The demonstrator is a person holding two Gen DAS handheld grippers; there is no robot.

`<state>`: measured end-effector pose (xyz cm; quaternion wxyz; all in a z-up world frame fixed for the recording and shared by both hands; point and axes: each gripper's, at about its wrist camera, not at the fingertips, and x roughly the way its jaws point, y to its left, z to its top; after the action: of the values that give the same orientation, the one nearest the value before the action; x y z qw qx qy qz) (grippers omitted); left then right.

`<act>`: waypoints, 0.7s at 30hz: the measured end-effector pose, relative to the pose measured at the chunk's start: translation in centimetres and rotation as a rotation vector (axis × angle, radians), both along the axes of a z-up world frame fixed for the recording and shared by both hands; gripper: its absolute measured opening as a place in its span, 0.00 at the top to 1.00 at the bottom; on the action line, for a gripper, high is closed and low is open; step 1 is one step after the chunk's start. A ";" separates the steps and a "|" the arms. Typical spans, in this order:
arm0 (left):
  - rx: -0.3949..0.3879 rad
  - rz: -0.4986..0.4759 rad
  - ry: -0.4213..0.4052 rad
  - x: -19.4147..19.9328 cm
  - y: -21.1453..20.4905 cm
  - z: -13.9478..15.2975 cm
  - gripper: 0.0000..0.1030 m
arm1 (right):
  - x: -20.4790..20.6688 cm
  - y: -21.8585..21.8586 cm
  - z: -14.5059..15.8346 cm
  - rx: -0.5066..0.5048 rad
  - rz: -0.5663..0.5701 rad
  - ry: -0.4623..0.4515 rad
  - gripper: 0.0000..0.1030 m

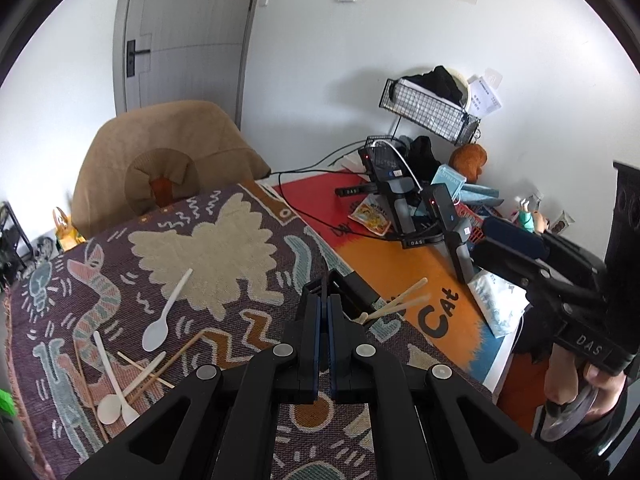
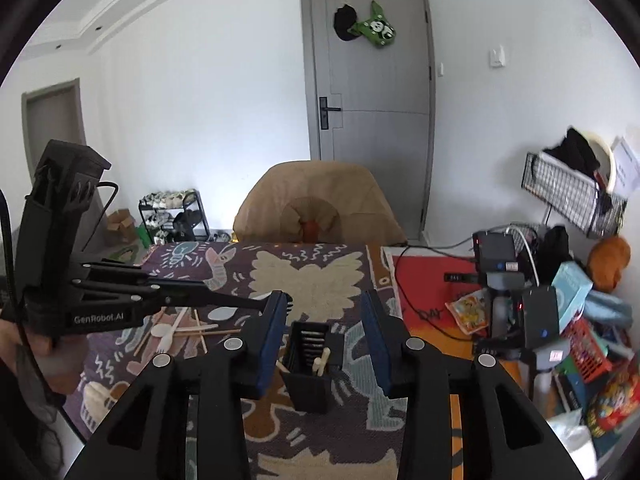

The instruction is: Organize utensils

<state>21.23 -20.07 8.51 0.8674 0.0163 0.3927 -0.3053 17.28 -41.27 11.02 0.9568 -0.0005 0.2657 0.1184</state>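
The right tongs are standing apart, with nothing between them. The black holder is sitting just below them on the worktop. The left tongs are pressed together, empty. White spoons and chopsticks are lying to their left.

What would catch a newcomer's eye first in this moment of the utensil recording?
The patterned tablecloth, with its pale winged figure and snake, fills the table. On it, at the left, white plastic spoons and wooden chopsticks lie scattered. A black utensil holder, already holding a few pieces, stands in front of the right gripper, whose jaws are open, while the left gripper is shut and empty.
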 end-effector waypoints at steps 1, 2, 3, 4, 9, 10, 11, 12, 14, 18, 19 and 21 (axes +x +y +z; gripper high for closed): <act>0.005 -0.004 0.016 0.2 -0.2 -0.1 0.98 | -0.3 -0.7 -0.5 0.019 -0.019 0.003 0.61; 0.007 -0.010 0.030 0.4 -0.5 -0.2 0.98 | -0.5 -1.1 -0.8 0.029 -0.033 0.002 0.58; 0.011 -0.013 0.038 0.6 -0.6 -0.3 0.98 | -0.8 -1.6 -1.2 0.039 -0.048 -0.001 0.52; 0.018 -0.014 0.045 0.8 -0.9 -0.3 0.98 | -1.0 -2.0 -1.6 0.048 -0.059 -0.003 0.49; 0.042 -0.030 0.086 1.5 -2.1 -0.6 0.98 | -1.9 -3.4 -4.0 0.087 -0.105 0.021 0.43; 0.045 -0.031 0.092 1.6 -2.3 -0.6 0.98 | -2.0 -3.6 -4.3 0.093 -0.114 0.025 0.43; 0.047 -0.035 0.096 1.7 -2.5 -0.7 0.98 | -2.2 -4.0 -4.9 0.105 -0.128 0.032 0.43; 0.052 -0.036 0.102 1.9 -2.7 -0.7 0.98 | -2.3 -4.4 -5.5 0.118 -0.140 0.038 0.43; 0.060 -0.033 0.121 2.2 -3.1 -0.9 0.98 | -2.8 -5.1 -6.5 0.141 -0.157 0.053 0.42; 0.048 -0.034 0.149 2.5 -3.5 -1.1 0.98 | -3.4 -5.9 -8.1 0.183 -0.175 0.079 0.41; 0.038 -0.033 0.152 2.5 -3.6 -1.1 0.98 | -3.5 -6.0 -8.3 0.187 -0.178 0.082 0.41; 0.015 -0.028 0.160 2.5 -3.6 -1.0 0.98 | -3.7 -6.2 -8.9 0.201 -0.181 0.091 0.41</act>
<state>23.78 -23.70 7.51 0.8287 0.0038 0.4627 -0.3148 13.56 -47.47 2.14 0.9458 0.1246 0.2945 0.0575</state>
